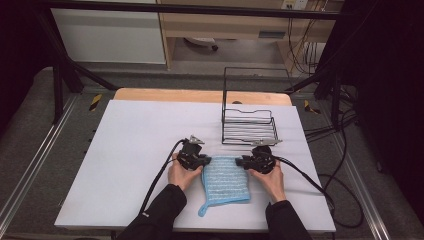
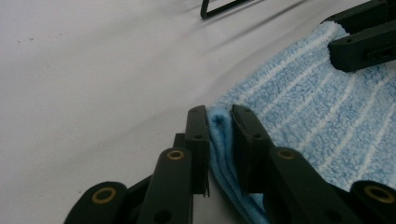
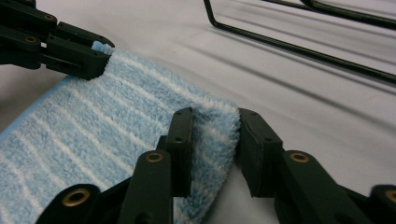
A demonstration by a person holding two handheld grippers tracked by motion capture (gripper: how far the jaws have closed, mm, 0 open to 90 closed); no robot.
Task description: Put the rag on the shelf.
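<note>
A light blue cloth with white stripes (image 1: 225,180) lies flat near the table's front edge, a hanging loop at its near left corner. My left gripper (image 1: 206,161) is shut on the cloth's far left corner; in the left gripper view its jaws pinch the folded edge of the cloth (image 2: 219,126). My right gripper (image 1: 241,161) is shut on the far right corner, and the fluffy cloth (image 3: 215,126) fills the gap between its jaws. Both grippers sit low on the table, facing each other across the cloth's far edge.
A black wire rack (image 1: 248,125) with a tall back frame stands just behind the grippers, right of centre. The white table top (image 1: 130,150) stretches wide to the left. Cables trail from both grippers off the table's front and right sides.
</note>
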